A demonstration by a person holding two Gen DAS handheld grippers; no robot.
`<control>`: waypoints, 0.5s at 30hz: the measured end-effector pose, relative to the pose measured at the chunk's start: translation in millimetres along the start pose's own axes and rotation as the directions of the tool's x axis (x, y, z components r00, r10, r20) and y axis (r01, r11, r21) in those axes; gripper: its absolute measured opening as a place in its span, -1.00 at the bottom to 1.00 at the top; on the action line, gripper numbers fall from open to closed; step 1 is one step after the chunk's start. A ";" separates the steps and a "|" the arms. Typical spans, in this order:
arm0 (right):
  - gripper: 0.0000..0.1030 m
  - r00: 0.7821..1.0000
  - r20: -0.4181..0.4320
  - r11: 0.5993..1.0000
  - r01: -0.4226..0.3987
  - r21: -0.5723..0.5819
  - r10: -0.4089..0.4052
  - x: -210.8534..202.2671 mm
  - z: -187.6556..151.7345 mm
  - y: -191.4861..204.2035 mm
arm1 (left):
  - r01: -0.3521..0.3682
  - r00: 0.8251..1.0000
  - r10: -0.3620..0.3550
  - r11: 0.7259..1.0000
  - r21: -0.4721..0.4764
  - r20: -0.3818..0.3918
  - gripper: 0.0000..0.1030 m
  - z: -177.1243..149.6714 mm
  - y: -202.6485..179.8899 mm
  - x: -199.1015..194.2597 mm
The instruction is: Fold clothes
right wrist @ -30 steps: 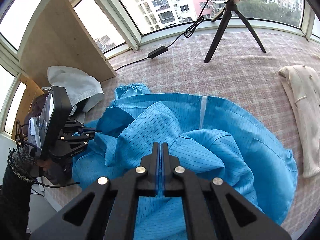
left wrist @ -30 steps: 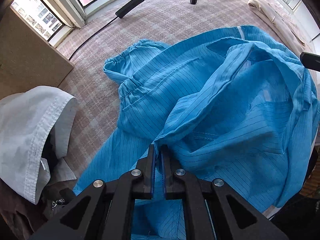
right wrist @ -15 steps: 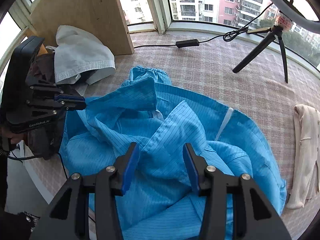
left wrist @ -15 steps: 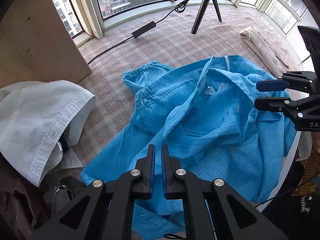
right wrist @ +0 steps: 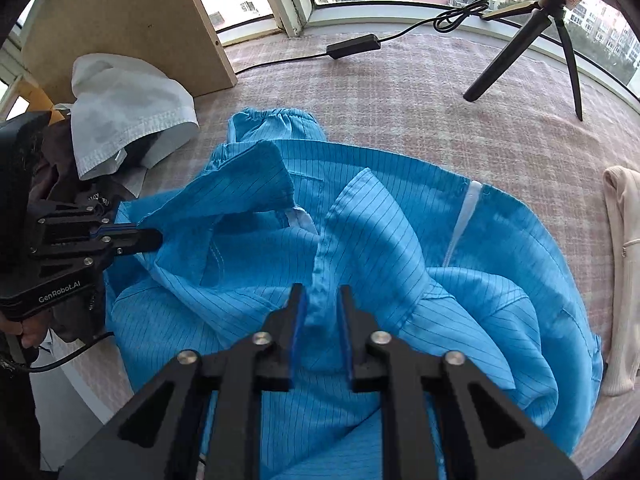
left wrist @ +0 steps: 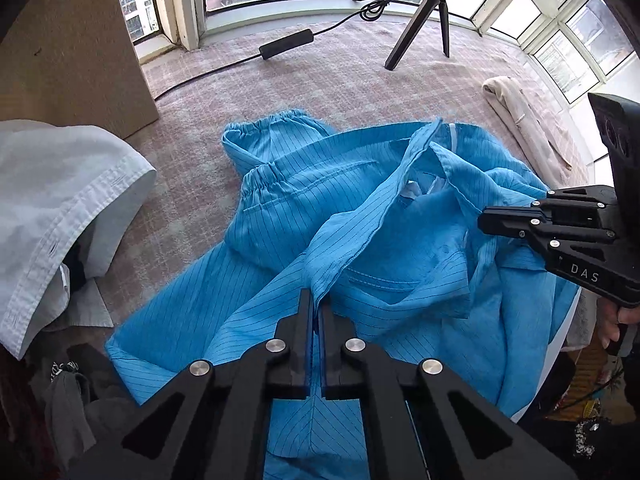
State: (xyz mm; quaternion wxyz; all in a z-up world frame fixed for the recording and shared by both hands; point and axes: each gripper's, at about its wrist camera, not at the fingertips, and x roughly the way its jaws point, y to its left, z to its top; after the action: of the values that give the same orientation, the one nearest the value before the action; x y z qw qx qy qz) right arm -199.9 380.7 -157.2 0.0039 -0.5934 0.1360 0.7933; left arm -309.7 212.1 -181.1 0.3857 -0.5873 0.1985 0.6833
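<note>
Blue striped garment (left wrist: 304,208) lies bunched; left gripper (left wrist: 316,312) is clamped on its hem, right gripper (right wrist: 320,308) pinches a seam ridge. Thin fabric risks slipping free.

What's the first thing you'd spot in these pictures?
A big bright blue pinstriped fabric garment lies rumpled across the middle of the pinkish checked cloth surface. The left claw and the right claw each pinch a raised fold of it near the front edge. A crumpled white cotton shirt sits off to the left, and a black tripod stands at the back by the windows.
</note>
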 end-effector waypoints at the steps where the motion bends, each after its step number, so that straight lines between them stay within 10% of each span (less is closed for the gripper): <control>1: -0.96 1.000 0.015 1.000 -0.005 0.008 0.005 -4.6 -1.4 -3.3 | -0.010 1.000 0.010 1.000 0.012 0.003 -0.98 0.4 -1.9 -4.6; 10: -0.99 0.979 0.203 0.991 -0.051 0.124 0.025 -76.2 -2.2 -42.4 | -0.118 0.986 0.134 0.982 0.147 -0.101 -0.98 27.7 1.8 -9.7; 15: -0.99 0.991 0.130 0.989 -0.004 0.146 -0.015 -36.9 20.6 -64.6 | -0.085 0.981 0.100 0.992 0.093 -0.168 -0.97 57.7 18.7 27.0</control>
State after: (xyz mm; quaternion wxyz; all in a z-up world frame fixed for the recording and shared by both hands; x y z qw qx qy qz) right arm -197.5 453.2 -130.8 0.0585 -0.5387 0.1916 0.8183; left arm -361.7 250.1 -197.0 0.3596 -0.6173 0.2871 0.6382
